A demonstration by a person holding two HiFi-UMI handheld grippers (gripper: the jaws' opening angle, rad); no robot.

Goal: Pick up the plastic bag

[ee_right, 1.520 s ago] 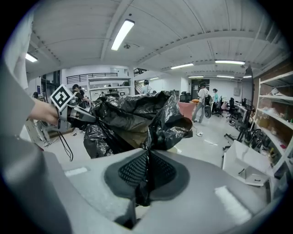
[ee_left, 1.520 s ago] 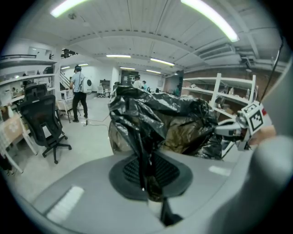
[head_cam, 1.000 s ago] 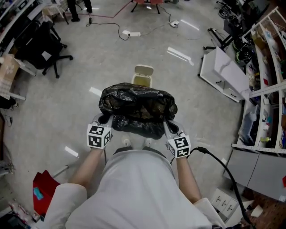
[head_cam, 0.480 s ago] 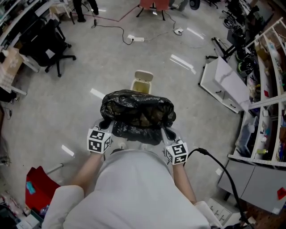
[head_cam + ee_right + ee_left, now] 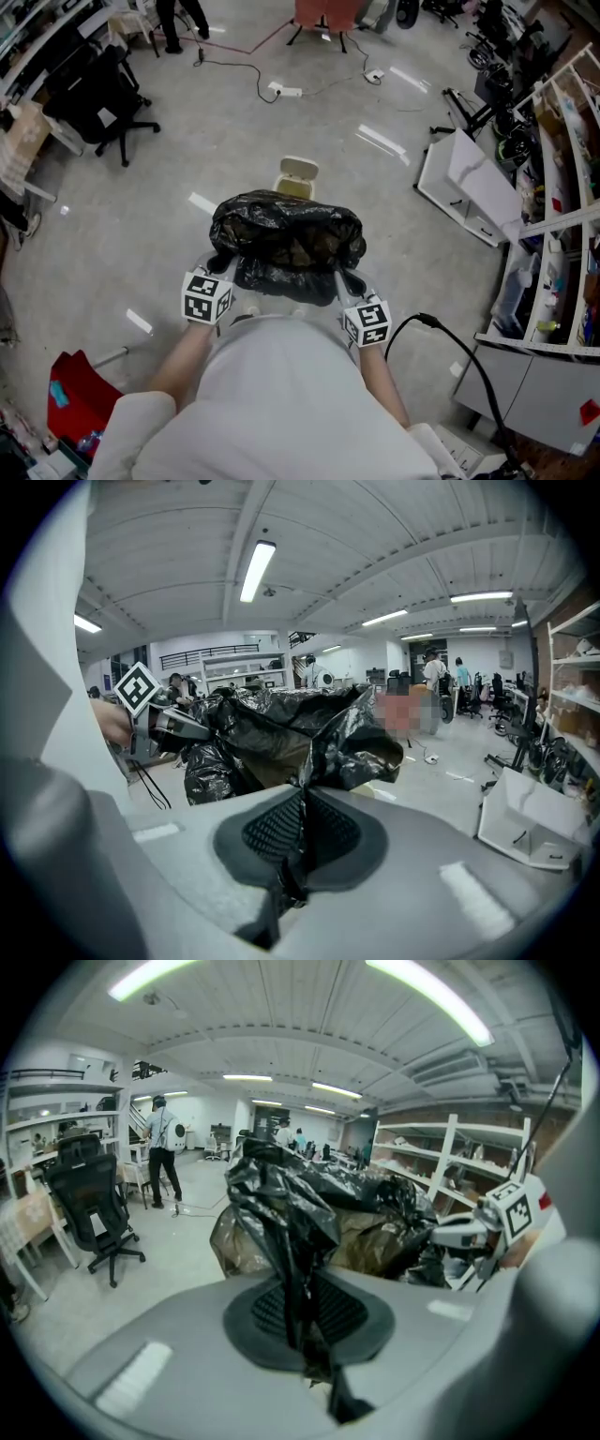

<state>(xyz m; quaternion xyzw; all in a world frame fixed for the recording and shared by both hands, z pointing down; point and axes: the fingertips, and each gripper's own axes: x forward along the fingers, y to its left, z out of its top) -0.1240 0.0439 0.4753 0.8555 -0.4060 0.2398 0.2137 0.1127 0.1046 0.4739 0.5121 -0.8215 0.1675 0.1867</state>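
Note:
A full black plastic bag (image 5: 286,239) hangs in the air in front of the person, held up between both grippers. My left gripper (image 5: 218,261) is shut on the bag's left edge; in the left gripper view a fold of black film (image 5: 292,1269) is pinched between the jaws. My right gripper (image 5: 349,281) is shut on the bag's right edge, where the film (image 5: 302,813) is clamped between the pads. Brownish contents show through the bag (image 5: 366,1232). Each gripper appears in the other's view: the right gripper (image 5: 478,1232) and the left gripper (image 5: 159,719).
A small bin with a raised beige lid (image 5: 296,178) stands on the floor just beyond the bag. A black office chair (image 5: 98,98) is far left, a white cabinet (image 5: 469,183) and shelves (image 5: 558,187) on the right, cables (image 5: 281,89) ahead, a red object (image 5: 70,403) lower left.
The bag and both grippers stay together and shift slightly; the view has tipped forward, so the bin and floor sit lower in frame. Both grips are unchanged.

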